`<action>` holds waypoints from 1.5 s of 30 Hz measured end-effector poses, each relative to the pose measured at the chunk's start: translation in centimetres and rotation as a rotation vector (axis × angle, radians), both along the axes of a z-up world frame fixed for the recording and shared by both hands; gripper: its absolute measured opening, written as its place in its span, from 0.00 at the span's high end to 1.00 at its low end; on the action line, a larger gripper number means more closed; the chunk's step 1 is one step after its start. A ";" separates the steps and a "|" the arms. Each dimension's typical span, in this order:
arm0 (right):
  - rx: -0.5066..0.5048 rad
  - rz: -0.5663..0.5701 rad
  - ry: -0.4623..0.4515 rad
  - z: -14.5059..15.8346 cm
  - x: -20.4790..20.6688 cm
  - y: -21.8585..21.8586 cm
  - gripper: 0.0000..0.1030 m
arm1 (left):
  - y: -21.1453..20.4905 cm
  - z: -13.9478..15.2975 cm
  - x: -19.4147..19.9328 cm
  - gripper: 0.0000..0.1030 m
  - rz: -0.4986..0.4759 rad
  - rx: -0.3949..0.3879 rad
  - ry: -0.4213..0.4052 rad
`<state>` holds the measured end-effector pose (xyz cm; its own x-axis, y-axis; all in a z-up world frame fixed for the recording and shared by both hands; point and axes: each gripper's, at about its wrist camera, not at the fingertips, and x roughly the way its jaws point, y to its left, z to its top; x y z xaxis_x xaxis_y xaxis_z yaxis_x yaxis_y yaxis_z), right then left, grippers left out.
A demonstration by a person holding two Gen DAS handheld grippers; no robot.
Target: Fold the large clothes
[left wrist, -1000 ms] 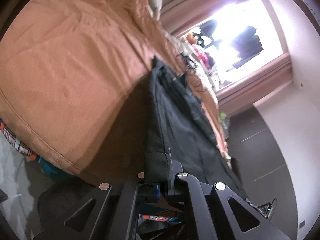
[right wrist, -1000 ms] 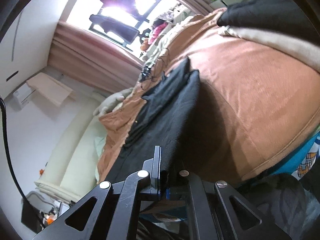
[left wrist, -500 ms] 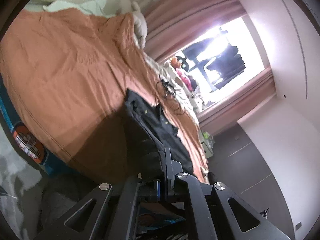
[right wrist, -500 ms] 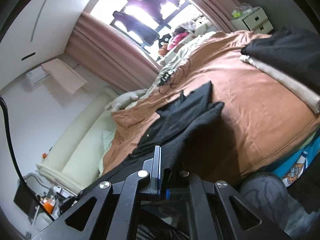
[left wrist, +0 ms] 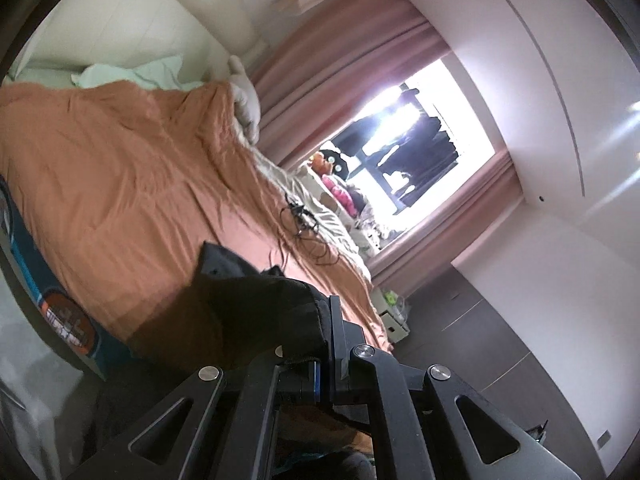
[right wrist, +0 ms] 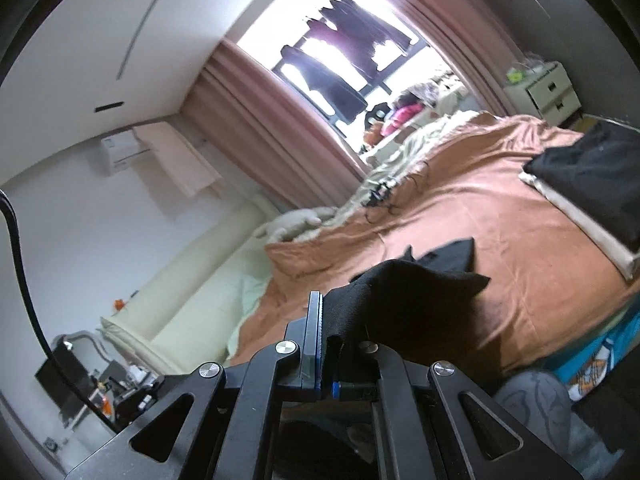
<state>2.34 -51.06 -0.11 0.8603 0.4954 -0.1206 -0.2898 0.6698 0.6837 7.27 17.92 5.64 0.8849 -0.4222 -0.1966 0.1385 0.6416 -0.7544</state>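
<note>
A black garment point(left wrist: 256, 300) hangs bunched from my left gripper point(left wrist: 324, 344), which is shut on its edge, above the near side of a bed with an orange cover point(left wrist: 120, 184). In the right wrist view the same black garment point(right wrist: 416, 300) is pinched in my right gripper point(right wrist: 324, 340), also shut on it. Its far end point(right wrist: 452, 252) still trails on the orange cover point(right wrist: 500, 216). Both grippers hold it raised near the bed's foot.
A folded stack of black and cream clothes point(right wrist: 592, 184) lies on the bed at the right. A tangle of black cables point(left wrist: 304, 220) lies near the far bedside. A white drawer unit point(right wrist: 548, 88) stands by the window. Pink curtains point(right wrist: 272, 120) frame the window.
Both grippers have risen and pulled back with the black garment. It was stretched flat along the bed; now it is lifted and bunched, with less of it lying on the cover.
</note>
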 end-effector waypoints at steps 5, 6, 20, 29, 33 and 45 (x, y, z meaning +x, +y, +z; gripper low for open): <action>0.003 0.002 -0.005 0.0 0.5 -0.1 0.97 | -0.4 0.6 0.0 0.99 0.010 0.018 -0.014; 0.004 0.001 0.002 -0.2 0.8 -0.2 0.97 | -0.4 0.3 0.4 0.99 0.008 0.012 -0.007; -0.036 -0.051 0.059 2.5 13.0 -0.4 0.97 | -2.1 2.7 14.1 0.99 -0.015 0.109 0.051; -0.074 -0.077 0.119 4.0 23.1 -0.3 0.96 | -2.7 3.5 25.1 0.99 -0.011 0.154 0.098; -0.092 -0.079 0.184 3.1 27.3 -0.2 0.96 | -2.7 1.4 29.4 0.99 -0.013 0.159 0.160; -0.123 -0.074 0.367 -3.0 37.0 0.4 0.96 | -3.0 -6.6 39.1 0.99 -0.003 0.179 0.360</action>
<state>39.35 -50.62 -3.09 0.7818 0.3964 -0.4812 0.0112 0.7628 0.6465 46.35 14.89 -0.96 0.7449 -0.3558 -0.5643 -0.1118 0.7674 -0.6314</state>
